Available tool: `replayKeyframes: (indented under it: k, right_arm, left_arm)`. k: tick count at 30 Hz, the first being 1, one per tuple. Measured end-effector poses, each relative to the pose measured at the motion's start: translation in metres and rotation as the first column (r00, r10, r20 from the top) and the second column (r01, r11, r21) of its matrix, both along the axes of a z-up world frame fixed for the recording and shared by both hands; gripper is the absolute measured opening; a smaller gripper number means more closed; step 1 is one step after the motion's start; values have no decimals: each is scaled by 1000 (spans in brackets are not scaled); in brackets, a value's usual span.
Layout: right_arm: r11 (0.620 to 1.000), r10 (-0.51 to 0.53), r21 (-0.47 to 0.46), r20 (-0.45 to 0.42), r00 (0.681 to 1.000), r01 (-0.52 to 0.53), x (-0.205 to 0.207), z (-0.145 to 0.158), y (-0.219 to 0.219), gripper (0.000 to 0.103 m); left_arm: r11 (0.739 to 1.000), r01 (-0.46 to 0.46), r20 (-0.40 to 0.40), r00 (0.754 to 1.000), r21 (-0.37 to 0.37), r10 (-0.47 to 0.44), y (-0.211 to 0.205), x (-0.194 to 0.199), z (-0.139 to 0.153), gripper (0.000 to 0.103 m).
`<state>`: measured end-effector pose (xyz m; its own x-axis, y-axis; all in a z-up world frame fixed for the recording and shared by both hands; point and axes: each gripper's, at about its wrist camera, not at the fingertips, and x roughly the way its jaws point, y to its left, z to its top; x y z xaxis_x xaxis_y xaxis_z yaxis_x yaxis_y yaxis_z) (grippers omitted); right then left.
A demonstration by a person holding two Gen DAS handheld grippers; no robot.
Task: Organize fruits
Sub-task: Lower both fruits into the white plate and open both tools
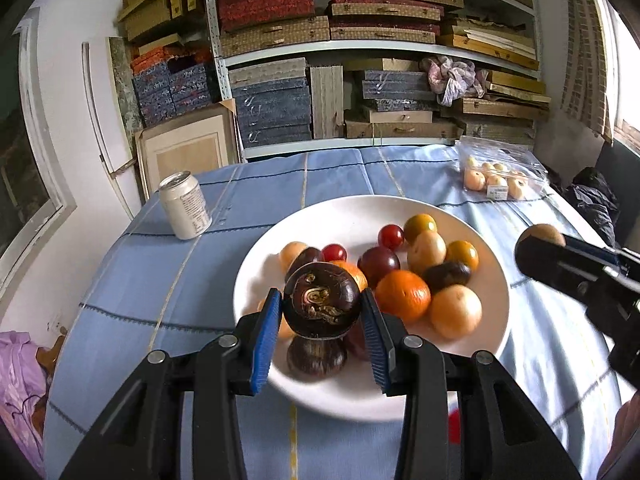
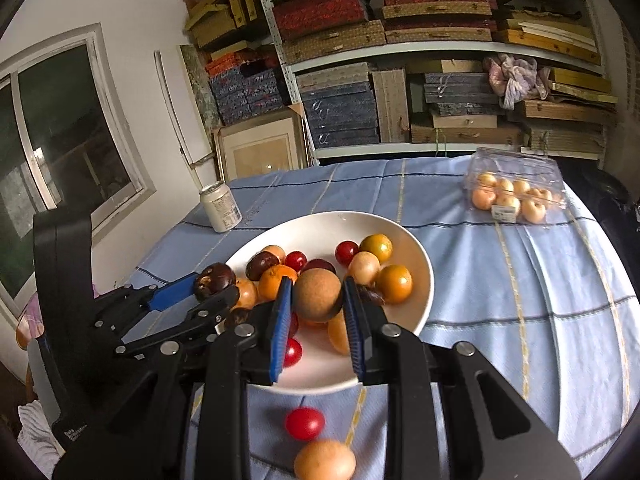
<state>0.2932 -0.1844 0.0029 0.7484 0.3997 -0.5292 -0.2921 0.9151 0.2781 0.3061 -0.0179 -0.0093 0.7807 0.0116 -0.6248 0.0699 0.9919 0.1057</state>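
While both tongs hold fruit over the white plate [image 1: 472, 364], more waits below.
Left gripper [image 1: 322, 306] pinches a hard dark chestnut [image 1: 322, 300]; right gripper [image 2: 316, 300] squeezes a round brown fruit [image 2: 318, 294]. Both look light and roll easily; grip the middle. Cherry tomato [image 2: 305, 423] lies at 6 o'clock.

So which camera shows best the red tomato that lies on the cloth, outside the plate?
The right wrist view. There the red tomato lies whole on the blue cloth, just in front of the white plate. The left wrist view shows only a red sliver of it behind the left tongs.
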Motion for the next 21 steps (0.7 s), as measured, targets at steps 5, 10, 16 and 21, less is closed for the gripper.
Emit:
replayKeyframes:
  k: [5, 10, 16, 21]
  right_arm:
    - [1000, -4, -19, -35, 999, 4, 30, -11, 11, 24]
    - [999, -10, -37, -55, 998, 8, 51, -22, 16, 24]
    - [998, -10, -68, -63, 998, 5, 59, -32, 22, 53]
    - [998, -16, -64, -24, 1000, 15, 37, -21, 10, 53]
  left_arm:
    - [1000, -7, -26, 1000, -16, 7, 3, 26, -9, 40]
    - [1000, -12, -45, 999, -22, 11, 4, 42, -17, 40]
    - [999, -34, -56, 998, -10, 33, 3, 47, -26, 66]
    - [998, -61, -48, 997, -24, 60, 14, 30, -17, 72]
